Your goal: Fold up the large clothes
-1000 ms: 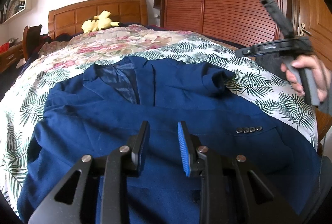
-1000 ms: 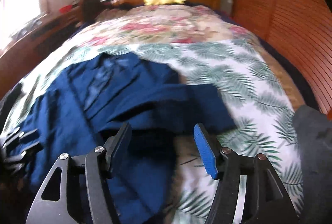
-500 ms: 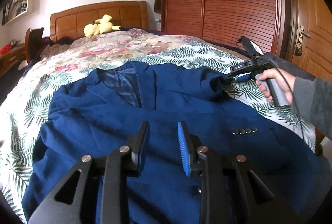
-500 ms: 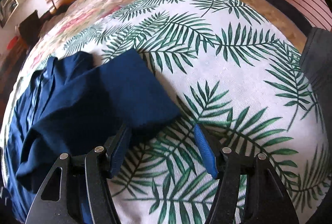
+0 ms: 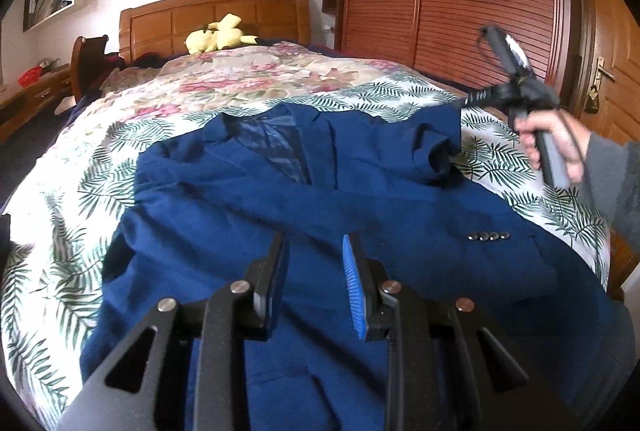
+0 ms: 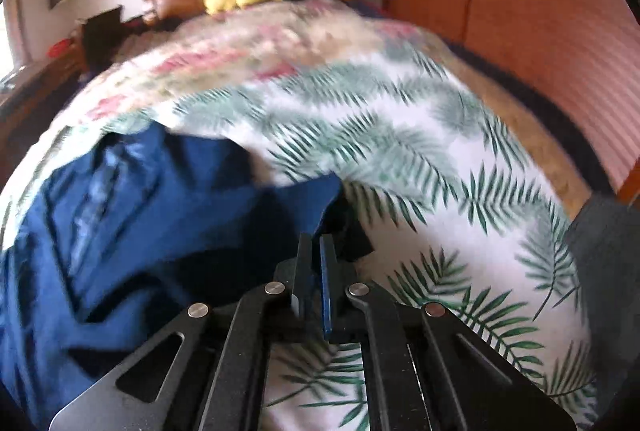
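Navy blazer (image 5: pixel 360 231) lies front-up and spread across the palm-leaf bedsheet (image 5: pixel 80 199), collar toward the headboard (image 5: pixel 216 15), lapels open over the lining. Cuff buttons (image 5: pixel 489 236) show on the near sleeve.

Right gripper (image 6: pixel 316 251): jaws pressed together, pinching the corner of the blazer's far sleeve (image 6: pixel 316 191), which is raised a little off the sheet. Right-wrist view is motion-blurred.

Left gripper (image 5: pixel 314 271): jaws spread, nothing between them, hovering above the blazer's lower front.

Step in hand, as judged: folding the sleeve inward over the body. Next move likely calls for carrying the pinched corner across toward the chest and laying it flat, with the left gripper available to pin the body cloth against dragging.
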Demonstrator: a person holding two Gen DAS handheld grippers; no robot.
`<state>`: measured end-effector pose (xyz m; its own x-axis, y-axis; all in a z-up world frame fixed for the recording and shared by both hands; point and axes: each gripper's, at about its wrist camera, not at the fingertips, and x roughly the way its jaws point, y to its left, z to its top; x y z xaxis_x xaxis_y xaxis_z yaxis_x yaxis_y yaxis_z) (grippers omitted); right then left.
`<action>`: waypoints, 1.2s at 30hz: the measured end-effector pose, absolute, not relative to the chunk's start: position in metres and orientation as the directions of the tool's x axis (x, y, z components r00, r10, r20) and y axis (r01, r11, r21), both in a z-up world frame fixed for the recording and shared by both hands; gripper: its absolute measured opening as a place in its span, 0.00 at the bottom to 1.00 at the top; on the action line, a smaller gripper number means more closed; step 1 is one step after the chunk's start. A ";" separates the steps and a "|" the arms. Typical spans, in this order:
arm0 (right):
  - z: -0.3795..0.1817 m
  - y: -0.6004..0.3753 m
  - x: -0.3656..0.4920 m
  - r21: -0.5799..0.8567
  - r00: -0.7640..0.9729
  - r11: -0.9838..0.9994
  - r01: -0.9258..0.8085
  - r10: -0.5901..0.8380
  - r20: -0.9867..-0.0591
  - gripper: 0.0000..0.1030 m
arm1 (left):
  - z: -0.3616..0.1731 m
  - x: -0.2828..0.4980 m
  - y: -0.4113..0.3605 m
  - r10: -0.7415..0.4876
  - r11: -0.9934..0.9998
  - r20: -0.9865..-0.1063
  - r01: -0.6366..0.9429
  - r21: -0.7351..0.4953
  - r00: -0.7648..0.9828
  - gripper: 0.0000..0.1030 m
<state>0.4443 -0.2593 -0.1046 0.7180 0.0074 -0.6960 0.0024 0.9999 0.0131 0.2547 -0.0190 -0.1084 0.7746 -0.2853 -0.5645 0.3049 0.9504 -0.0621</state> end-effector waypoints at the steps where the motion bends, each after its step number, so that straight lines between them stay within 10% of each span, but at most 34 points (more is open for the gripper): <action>1: -0.093 -0.251 0.438 0.010 0.731 1.000 -0.021 0.022 -0.682 0.01 | -0.107 0.252 -0.017 -0.281 0.951 -0.564 0.303 -0.057 0.777 0.25; 18: 0.007 -0.101 0.324 -0.004 0.764 0.919 -0.394 0.325 -0.557 0.01 | -0.086 0.204 0.023 -0.229 0.968 -0.522 0.251 -0.030 0.821 0.25; 36: -0.073 -0.052 0.234 0.070 0.601 0.849 -0.523 0.426 -0.676 0.01 | -0.090 0.176 0.043 -0.196 0.979 -0.528 0.195 -0.058 0.826 0.25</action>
<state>0.2342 -0.0519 -0.0735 0.6010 0.4256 -0.6765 -0.5230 0.8495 0.0698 0.1760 0.0432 -0.0897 0.8260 -0.1961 -0.5284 0.1953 0.9790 -0.0581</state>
